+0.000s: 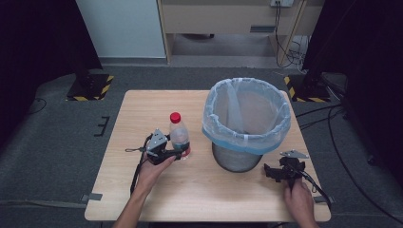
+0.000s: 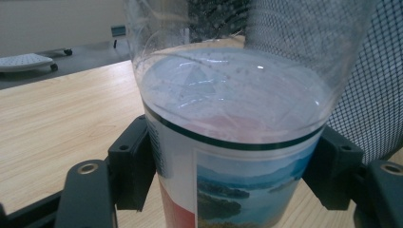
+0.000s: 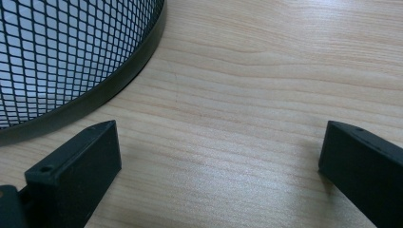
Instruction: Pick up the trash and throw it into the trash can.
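A clear plastic bottle [image 1: 179,135] with a red cap and a printed label stands upright on the wooden table [image 1: 204,190], left of centre. My left gripper [image 1: 179,153] is shut on its lower body. In the left gripper view the bottle [image 2: 228,142] sits between both black pads [image 2: 133,161], which press on its sides. My right gripper [image 1: 271,172] rests low by the table's front right, just right of the bin's base. Its jaws stand wide open in the right gripper view [image 3: 218,156], with bare wood between them.
A black mesh waste bin [image 1: 247,118] lined with a pale blue plastic bag stands right of centre, close to the bottle; its mesh wall [image 3: 57,57] is at the upper left of the right gripper view. Grey carpet surrounds the table.
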The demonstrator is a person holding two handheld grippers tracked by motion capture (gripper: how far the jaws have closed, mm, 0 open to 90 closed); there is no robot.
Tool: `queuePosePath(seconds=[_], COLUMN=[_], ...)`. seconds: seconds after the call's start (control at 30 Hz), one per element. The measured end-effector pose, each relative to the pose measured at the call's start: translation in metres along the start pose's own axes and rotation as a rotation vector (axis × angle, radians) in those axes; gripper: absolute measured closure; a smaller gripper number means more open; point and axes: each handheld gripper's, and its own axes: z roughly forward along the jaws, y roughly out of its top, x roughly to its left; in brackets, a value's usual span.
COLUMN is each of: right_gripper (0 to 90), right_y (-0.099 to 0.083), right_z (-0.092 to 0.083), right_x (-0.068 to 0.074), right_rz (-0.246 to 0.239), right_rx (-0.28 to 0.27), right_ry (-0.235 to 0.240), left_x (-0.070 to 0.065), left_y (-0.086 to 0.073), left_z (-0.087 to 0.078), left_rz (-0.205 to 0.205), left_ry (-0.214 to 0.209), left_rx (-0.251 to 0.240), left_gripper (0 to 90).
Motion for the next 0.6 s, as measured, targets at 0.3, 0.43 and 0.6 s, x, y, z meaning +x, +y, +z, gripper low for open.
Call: queuePosePath(seconds=[0.3,0.43,0.6], right_gripper=[0.3,0.3,0.3], right_y=[0.0,0.0,0.0], right_z=[0.0,0.0,0.0], right_x=[0.0,0.0,0.0], right_rz=[0.0,0.0,0.0], right_rx=[0.0,0.0,0.0], right_ry=[0.0,0.0,0.0], left_x=[0.009,0.011,0.012], left_y=[0.001,0.001,0.002], left_z=[-0.009,-0.011,-0.016], left_rz=[-0.033,-0.046,-0.054], left_ry=[0.014,0.019,0.018], left_rx=[-0.023,-0.028,-0.04], left_gripper=[28.6,28.5,28.5])
